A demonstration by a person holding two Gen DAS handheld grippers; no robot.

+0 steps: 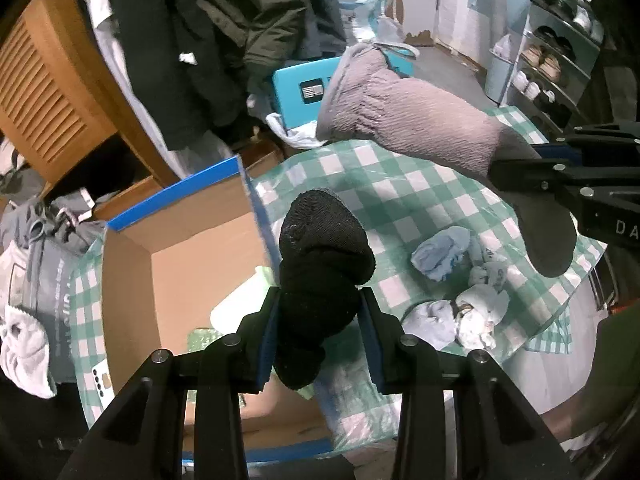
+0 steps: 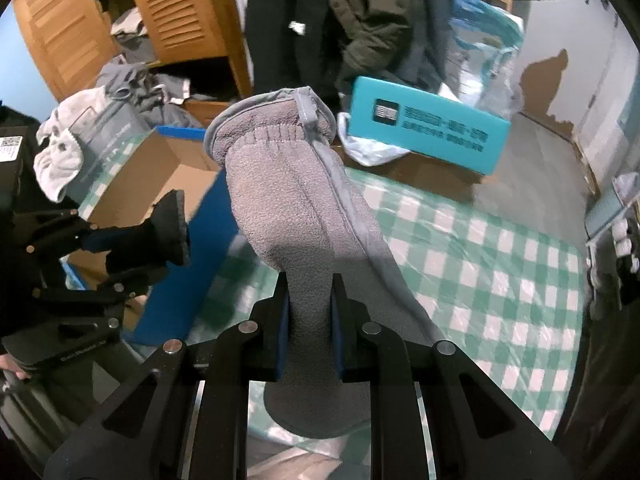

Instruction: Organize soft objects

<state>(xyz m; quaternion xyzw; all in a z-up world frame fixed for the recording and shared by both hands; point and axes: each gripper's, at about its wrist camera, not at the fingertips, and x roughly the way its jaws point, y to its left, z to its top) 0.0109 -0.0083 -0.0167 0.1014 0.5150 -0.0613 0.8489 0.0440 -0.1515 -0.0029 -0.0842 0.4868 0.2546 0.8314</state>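
Note:
My left gripper [image 1: 320,336] is shut on a black rolled sock [image 1: 324,256] and holds it in the air over the right wall of an open cardboard box [image 1: 184,264] with blue edges. My right gripper [image 2: 310,320] is shut on a grey fleece glove [image 2: 288,184], held upright above the table; the glove also shows in the left wrist view [image 1: 404,112], where the right gripper [image 1: 532,172] reaches in from the right. The left gripper [image 2: 132,256] with the sock [image 2: 170,232] shows at the left of the right wrist view, by the box [image 2: 132,192].
A green-and-white checked cloth [image 1: 400,184] covers the table. Several light blue and white bundled socks [image 1: 460,292] lie on it. A teal box [image 2: 428,128], hanging dark coats [image 1: 208,40], a wooden louvred cabinet [image 1: 44,92] and a shoe rack [image 1: 556,52] stand around.

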